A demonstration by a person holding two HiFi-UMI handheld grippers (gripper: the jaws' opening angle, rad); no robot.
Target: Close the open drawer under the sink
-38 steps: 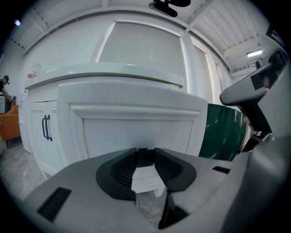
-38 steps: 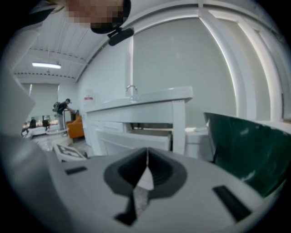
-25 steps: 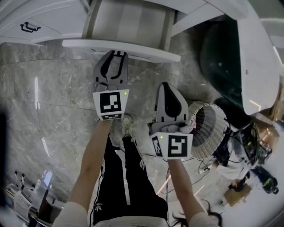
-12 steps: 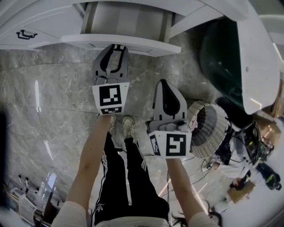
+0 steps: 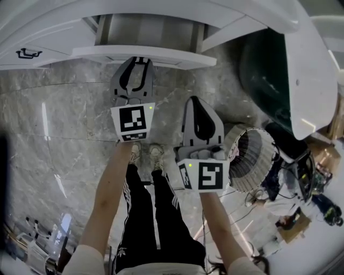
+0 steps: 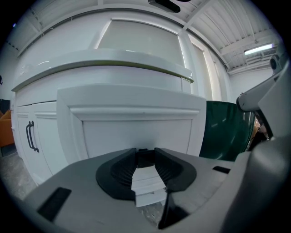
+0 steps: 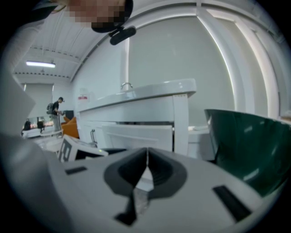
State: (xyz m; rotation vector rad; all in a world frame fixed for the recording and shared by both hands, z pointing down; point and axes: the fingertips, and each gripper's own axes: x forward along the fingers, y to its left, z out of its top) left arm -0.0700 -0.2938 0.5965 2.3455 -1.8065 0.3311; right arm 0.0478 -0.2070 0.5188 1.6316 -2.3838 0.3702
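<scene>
The white drawer (image 5: 141,52) stands pulled out from the cabinet under the sink counter (image 5: 161,11); its panelled front (image 6: 136,123) fills the left gripper view. My left gripper (image 5: 138,62) is open with nothing between its fingers, and its tips reach the drawer front's lower edge in the head view; I cannot tell whether they touch it. My right gripper (image 5: 198,103) is shut and empty, and hangs back below and to the right of the drawer. From the right gripper (image 7: 146,157) the drawer front (image 7: 141,134) shows ahead, slightly left.
A dark green bin (image 5: 269,70) stands right of the drawer, close to my right gripper. A ribbed round basket (image 5: 252,158) lies on the marble floor (image 5: 64,123) to the right. A cabinet door with a black handle (image 5: 27,52) is left of the drawer. The person's legs (image 5: 145,204) stand below.
Both grippers have moved toward the cabinet. The left gripper's tips, earlier short of the drawer front, now reach it. The jaws have not changed.
</scene>
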